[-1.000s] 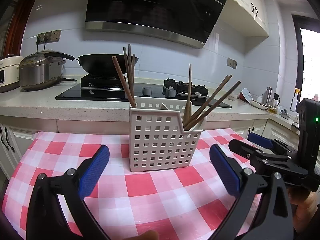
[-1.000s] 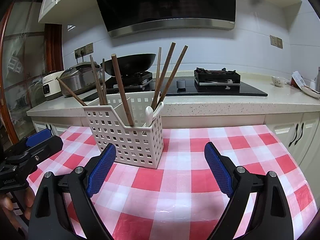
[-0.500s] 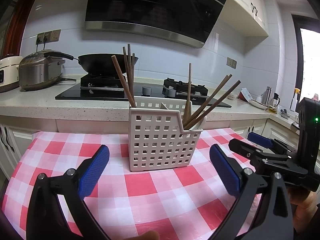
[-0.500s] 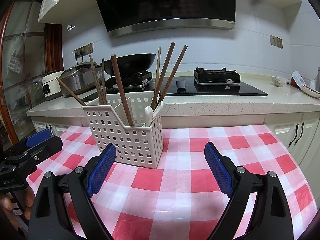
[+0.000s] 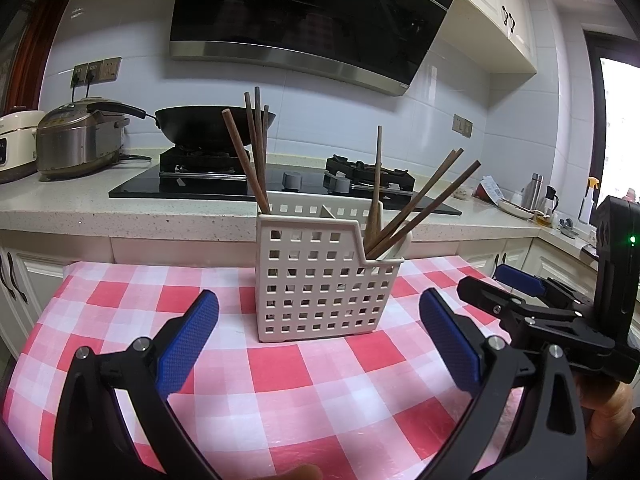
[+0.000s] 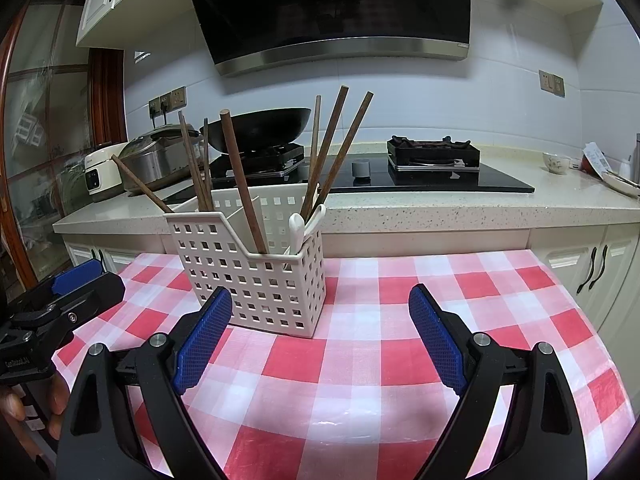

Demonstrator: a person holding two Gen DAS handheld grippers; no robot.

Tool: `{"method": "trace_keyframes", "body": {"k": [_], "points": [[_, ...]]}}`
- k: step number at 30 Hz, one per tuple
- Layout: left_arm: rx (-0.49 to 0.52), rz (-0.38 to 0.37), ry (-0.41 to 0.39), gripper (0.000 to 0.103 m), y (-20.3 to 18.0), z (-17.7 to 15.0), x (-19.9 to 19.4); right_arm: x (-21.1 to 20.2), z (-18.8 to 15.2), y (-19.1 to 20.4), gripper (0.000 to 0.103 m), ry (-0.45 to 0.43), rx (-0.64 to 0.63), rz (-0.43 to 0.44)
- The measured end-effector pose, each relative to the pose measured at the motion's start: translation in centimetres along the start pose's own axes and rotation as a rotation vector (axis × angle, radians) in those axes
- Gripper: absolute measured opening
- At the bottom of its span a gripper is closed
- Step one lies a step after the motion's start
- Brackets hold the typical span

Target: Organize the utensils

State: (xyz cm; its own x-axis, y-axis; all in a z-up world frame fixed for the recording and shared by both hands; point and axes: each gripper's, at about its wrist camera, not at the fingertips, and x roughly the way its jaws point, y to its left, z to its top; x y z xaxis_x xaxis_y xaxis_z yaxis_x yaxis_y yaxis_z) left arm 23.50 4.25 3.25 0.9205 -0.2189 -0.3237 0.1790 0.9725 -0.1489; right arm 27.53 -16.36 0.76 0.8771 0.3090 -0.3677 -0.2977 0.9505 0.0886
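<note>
The basket (image 5: 320, 280) is matt white plastic, pierced with square holes. The chopsticks (image 6: 244, 184) are dark, smooth wood. The tablecloth (image 6: 360, 360) under the basket is shiny plastic-looking sheet. The fingers (image 5: 188, 340) carry rough, textured blue pads on black plastic.

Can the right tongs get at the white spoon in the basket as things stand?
Probably yes. The right tongs are open and empty, the spoon sticks up at the basket's near corner, and only bare tablecloth lies between; chopsticks crowd it.

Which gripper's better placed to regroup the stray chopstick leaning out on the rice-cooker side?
Left, probably. The left gripper sits open beside that end of the basket, near the stray chopstick; the right gripper faces the opposite end.
</note>
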Motion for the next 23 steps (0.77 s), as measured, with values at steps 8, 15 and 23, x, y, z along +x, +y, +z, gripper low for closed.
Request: {"method": "trace_keyframes", "body": {"k": [8, 15, 23], "points": [[0.021, 0.0, 0.001, 0.097, -0.37, -0.15, 0.04, -0.04, 0.03, -0.01, 0.084, 0.0, -0.001, 0.0], [0.031, 0.021, 0.016, 0.097, -0.43, -0.4, 0.52, -0.01, -0.03, 0.01, 0.084, -0.001, -0.001, 0.0], [0.018, 0.016, 0.023, 0.098, -0.22, -0.46, 0.67, -0.04, -0.01, -0.05, 0.084, 0.003, 0.002, -0.003]]}}
